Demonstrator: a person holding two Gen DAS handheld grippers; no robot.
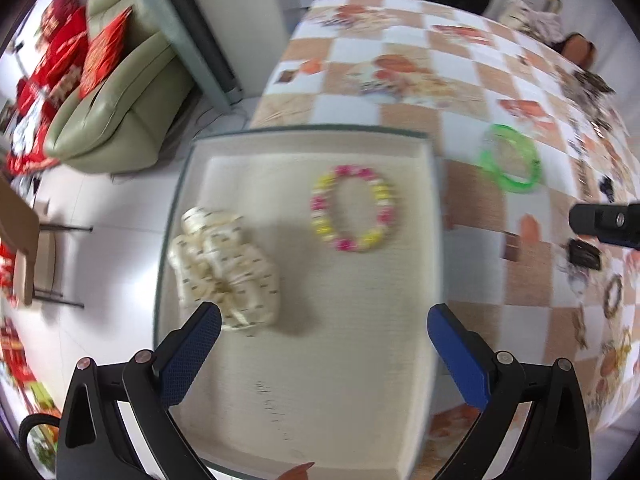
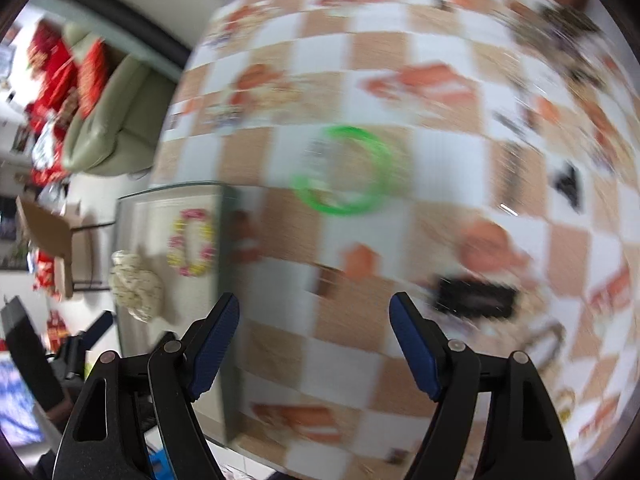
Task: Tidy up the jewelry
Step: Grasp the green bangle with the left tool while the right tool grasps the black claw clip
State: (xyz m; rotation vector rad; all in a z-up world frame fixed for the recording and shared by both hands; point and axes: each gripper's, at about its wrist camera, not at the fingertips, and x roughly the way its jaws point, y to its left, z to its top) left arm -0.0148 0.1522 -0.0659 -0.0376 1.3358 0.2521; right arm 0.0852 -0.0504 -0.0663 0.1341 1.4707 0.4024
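While both cameras looked steeply down at the table [image 1: 400,80], the count came to one shallow cream tray [image 1: 320,400], two pieces lying in it, and one green bangle [image 1: 510,160] out on the checked cloth. Of the two pieces in the tray, the first was a bead bracelet [image 1: 354,208] of pink, yellow and white beads, lying flat as a closed ring in the upper middle of the left view. The second was a cream fabric scrunchie [image 1: 224,268] with small dark marks, bunched at the left of the tray and well apart from the bracelet. Several other small dark and brown trinkets were scattered along the right edge of the frame, too blurred to count.

At the bottom of the left view the left gripper [image 1: 324,356] stood with its jaws spread wide and empty; its left blue pad sat just beside the scrunchie, though whether it touched could not be told. At the bottom of the right view the right gripper [image 2: 314,344] was also parted, nothing between its blue pads, over bare cloth right of the tray. There the bangle was a smeared translucent green hoop above centre, apart from the tray, with the bracelet and scrunchie at the left
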